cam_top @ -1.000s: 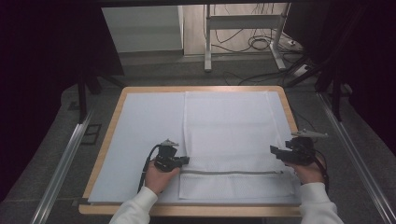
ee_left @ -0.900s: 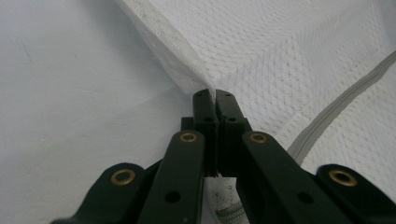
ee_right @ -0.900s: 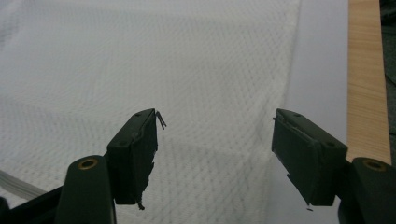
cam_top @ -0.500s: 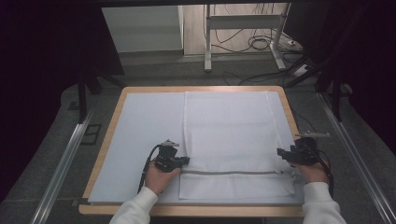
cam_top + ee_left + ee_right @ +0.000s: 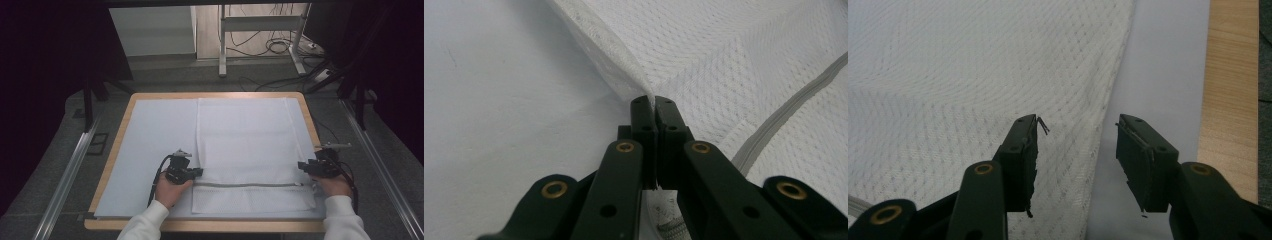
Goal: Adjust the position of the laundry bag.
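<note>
Fingers [image 5: 644, 115] of the left gripper [image 5: 192, 172]: pressed together on the left edge of the white mesh bag [image 5: 245, 145], a pinch of mesh rising between the tips at centre frame in the left gripper view. Fingers [image 5: 1020, 145] of the right gripper [image 5: 306, 167]: apart at a middling gap, and they have just been closing; the bag's right edge runs up between them in the right gripper view, with no pad pressing on it.

High view, left to right:
- Dark floor and a metal rail [image 5: 67, 175] at lower left.
- Wooden worktop [image 5: 112, 145] covered by a pale sheet [image 5: 150, 135], centre of frame.
- Left hand [image 5: 170, 187] at lower centre-left, white sleeve, left gripper pointing right at the bag's left edge, just above the zip line.
- Mesh bag lies flat on the sheet, centre to centre-right of frame, long side running from the far edge toward the near edge. A grey zip [image 5: 250, 185] crosses it from side to side near the bottom.
- Right hand [image 5: 335, 185] at lower right, right gripper pointing left at the bag's right edge, level with the zip's right end.
- Second metal rail [image 5: 385, 165] at far right.

Left gripper view: sheet at left, mesh at upper right, zip [image 5: 789, 105] running diagonally at right.

Right gripper view: mesh over the left and centre, sheet strip [image 5: 1163, 65] right of it, bare wood [image 5: 1230, 75] at far right.
</note>
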Demonstrator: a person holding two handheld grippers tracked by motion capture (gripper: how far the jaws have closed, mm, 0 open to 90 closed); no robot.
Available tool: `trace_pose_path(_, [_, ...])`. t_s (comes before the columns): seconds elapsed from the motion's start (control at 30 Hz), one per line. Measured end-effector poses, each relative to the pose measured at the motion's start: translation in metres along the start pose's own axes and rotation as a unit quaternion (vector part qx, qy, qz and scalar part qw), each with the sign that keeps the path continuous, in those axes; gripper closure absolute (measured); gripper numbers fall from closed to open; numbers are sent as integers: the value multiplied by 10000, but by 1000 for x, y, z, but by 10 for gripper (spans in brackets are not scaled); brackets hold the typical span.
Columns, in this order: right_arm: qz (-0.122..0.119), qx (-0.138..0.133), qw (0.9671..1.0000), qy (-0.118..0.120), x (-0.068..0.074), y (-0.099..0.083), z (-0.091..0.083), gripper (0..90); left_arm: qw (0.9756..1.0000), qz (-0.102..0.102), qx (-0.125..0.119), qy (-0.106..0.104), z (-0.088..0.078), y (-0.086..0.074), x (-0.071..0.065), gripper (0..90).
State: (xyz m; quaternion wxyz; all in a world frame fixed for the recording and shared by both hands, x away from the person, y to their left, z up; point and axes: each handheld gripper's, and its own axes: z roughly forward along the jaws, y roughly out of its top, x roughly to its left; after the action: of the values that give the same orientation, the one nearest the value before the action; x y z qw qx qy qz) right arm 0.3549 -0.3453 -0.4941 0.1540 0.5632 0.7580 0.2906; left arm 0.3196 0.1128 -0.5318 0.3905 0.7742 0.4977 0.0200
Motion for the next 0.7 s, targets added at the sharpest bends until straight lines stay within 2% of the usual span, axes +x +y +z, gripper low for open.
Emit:
trace_pose_path(0.23, [-35,71,10000,30,1,-1,3,542,10000,10,4,-5,0,0,0,892])
trace_pose_path(0.5, [-191,116,9997,-53,2,-2,3,649,10000,24,18,8,0,0,0,893])
trace_pose_path(0.7, [-256,154,9996,-12,3,-2,4,733,10000,25,9,4,-1,0,0,893])
